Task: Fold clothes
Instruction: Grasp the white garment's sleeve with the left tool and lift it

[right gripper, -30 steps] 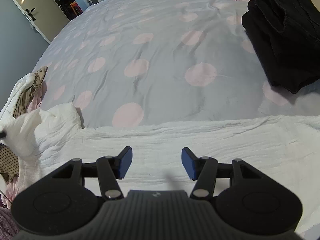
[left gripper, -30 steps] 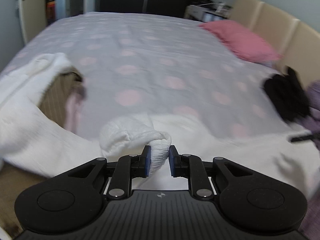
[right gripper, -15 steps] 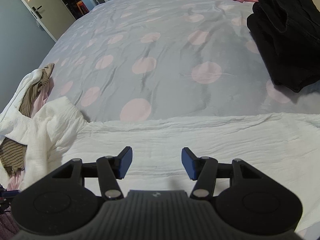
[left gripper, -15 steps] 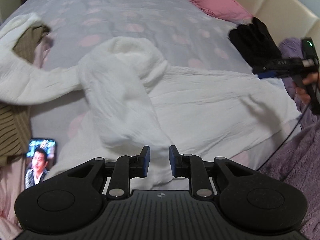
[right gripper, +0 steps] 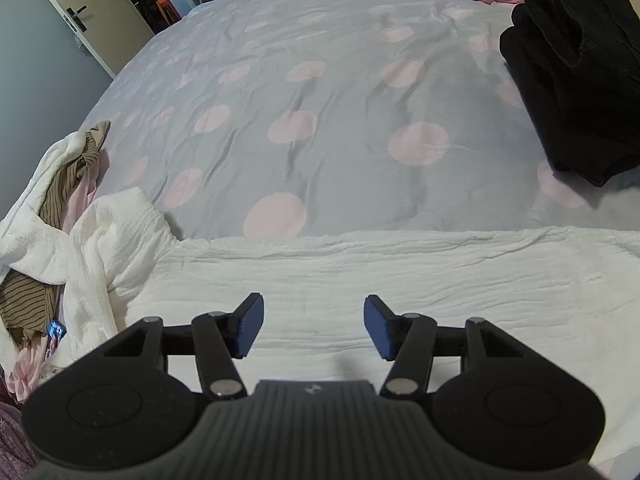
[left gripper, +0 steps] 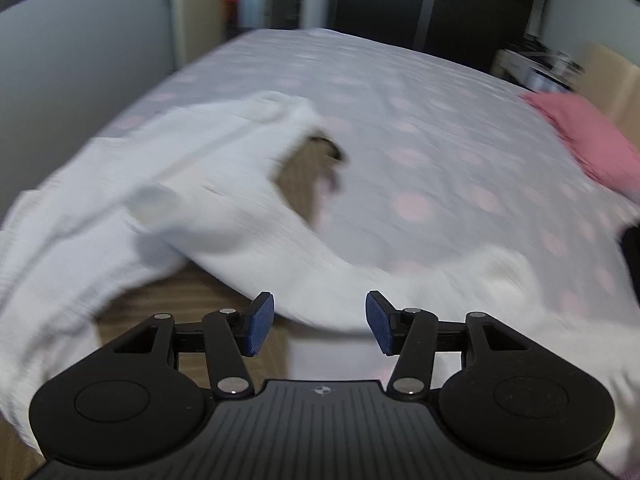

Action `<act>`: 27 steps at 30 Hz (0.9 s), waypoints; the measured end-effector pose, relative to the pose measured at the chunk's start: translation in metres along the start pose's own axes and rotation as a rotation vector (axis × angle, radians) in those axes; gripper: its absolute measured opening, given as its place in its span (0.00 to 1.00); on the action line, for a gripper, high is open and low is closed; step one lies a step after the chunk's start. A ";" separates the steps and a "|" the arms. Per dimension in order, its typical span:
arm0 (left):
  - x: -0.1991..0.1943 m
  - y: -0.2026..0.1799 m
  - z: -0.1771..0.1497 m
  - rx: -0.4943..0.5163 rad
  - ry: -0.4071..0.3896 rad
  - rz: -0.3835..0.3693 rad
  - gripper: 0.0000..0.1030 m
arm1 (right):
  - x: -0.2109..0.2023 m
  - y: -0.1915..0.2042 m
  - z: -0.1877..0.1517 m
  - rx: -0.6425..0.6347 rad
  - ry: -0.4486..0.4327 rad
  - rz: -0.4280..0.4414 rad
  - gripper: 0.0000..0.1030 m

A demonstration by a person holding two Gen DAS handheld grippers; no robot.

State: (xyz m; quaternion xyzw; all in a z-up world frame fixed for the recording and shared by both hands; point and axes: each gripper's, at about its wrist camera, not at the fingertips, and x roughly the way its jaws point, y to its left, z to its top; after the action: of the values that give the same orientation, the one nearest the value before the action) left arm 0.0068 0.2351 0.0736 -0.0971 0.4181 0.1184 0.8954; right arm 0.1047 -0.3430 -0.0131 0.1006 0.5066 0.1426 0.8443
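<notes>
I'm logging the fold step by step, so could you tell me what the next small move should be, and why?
Probably bring the left gripper, its jaws opening with nothing between them, back to the bunched sleeve of the white garment. The body lies flat on the bed, but that sleeve is crumpled beside it. The right gripper hangs open over the body.

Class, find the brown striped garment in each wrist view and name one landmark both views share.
Left wrist: brown striped garment left of centre, under the white garment.
Right wrist: at the left edge.
Shared landmark: pink pillow, top right in both.
</notes>
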 end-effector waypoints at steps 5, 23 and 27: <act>0.030 0.039 0.023 -0.130 0.006 0.104 0.51 | 0.006 0.001 0.001 -0.008 0.015 -0.011 0.58; 0.033 0.032 0.062 -0.105 -0.161 0.089 0.04 | 0.027 0.015 0.004 -0.081 0.067 -0.022 0.59; 0.019 -0.015 0.091 -0.040 -0.212 0.009 0.04 | 0.026 0.020 0.003 -0.096 0.070 -0.015 0.59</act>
State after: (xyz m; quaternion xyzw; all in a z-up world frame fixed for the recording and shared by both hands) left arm 0.0886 0.2484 0.1177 -0.1000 0.3190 0.1402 0.9320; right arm 0.1162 -0.3157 -0.0270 0.0512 0.5293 0.1639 0.8309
